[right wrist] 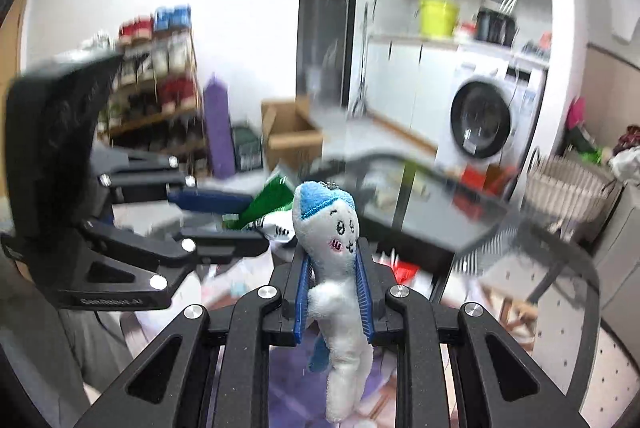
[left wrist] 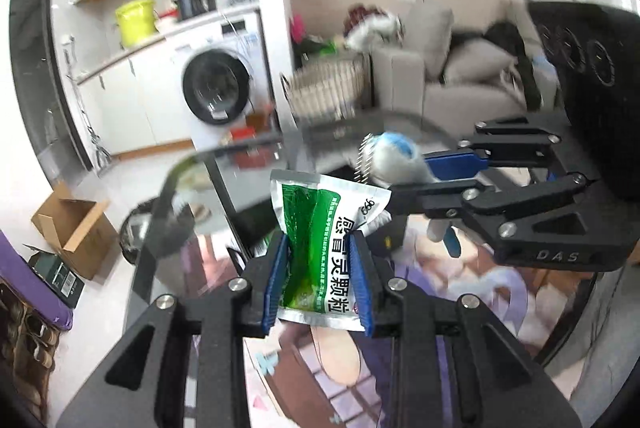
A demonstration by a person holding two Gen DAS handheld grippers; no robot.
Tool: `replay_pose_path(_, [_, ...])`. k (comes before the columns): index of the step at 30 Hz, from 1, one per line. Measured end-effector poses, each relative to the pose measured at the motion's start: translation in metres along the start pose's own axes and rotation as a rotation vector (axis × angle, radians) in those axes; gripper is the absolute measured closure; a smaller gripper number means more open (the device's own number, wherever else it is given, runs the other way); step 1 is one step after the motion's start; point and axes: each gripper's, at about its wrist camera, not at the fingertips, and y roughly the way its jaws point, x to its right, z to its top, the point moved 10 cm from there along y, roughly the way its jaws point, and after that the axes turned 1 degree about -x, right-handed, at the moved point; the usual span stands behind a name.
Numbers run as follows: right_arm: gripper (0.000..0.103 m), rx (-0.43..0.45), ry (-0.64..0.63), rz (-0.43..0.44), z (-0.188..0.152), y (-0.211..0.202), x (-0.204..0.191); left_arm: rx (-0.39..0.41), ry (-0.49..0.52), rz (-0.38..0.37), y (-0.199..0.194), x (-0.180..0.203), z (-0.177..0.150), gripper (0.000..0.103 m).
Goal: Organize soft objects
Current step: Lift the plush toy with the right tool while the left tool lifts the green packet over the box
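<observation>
I have the left gripper [left wrist: 320, 280] pinching a green and silver sachet [left wrist: 320, 244], its jaws pressed onto the packet's lower half so the top stands up free above the blue pads. My right gripper [right wrist: 334, 292] has its jaws clamped on a small white plush toy [right wrist: 332, 260] with a blue cap, gripped around the body, the head above the pads and the legs dangling below. Both things are held up in the air, clear of the glass bench [left wrist: 248, 180] that lies beneath and ahead.

The two grippers sit close side by side: in the left view the right one reaches in from the right edge, its toy just beside the sachet's top corner. Ahead of me stand a washing machine [left wrist: 216, 88], a yellow-green bucket [left wrist: 134, 20] on the counter above it, and a slatted basket [left wrist: 324, 88] against a beige sofa [left wrist: 460, 68] heaped with cushions. An open cardboard box [left wrist: 74, 228] sits on the floor at the left. The right view also shows a shelf [right wrist: 160, 76] of stacked goods and a purple upright thing [right wrist: 218, 128]; much is motion-blurred.
</observation>
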Motion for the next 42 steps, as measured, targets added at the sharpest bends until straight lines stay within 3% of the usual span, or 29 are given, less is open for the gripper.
replay_pose_path(5, [0.082, 0.171, -0.001, -0.045, 0.026, -0.031, -0.001, 0.100, -0.017, 0.037, -0.018, -0.012, 0.013, 0.074])
replay_pose_path(12, [0.082, 0.272, 0.006, -0.080, 0.039, -0.059, -0.001, 0.174, -0.019, 0.030, -0.036, -0.013, 0.017, 0.073])
replay_pose_path(32, [0.082, 0.278, -0.001, -0.088, 0.038, -0.049, 0.000, 0.217, -0.061, 0.035, -0.043, -0.014, 0.033, 0.073])
replay_pose_path(42, [0.082, 0.274, 0.013, -0.114, 0.057, -0.026, 0.014, 0.245, -0.114, 0.050, -0.033, -0.031, 0.056, 0.073])
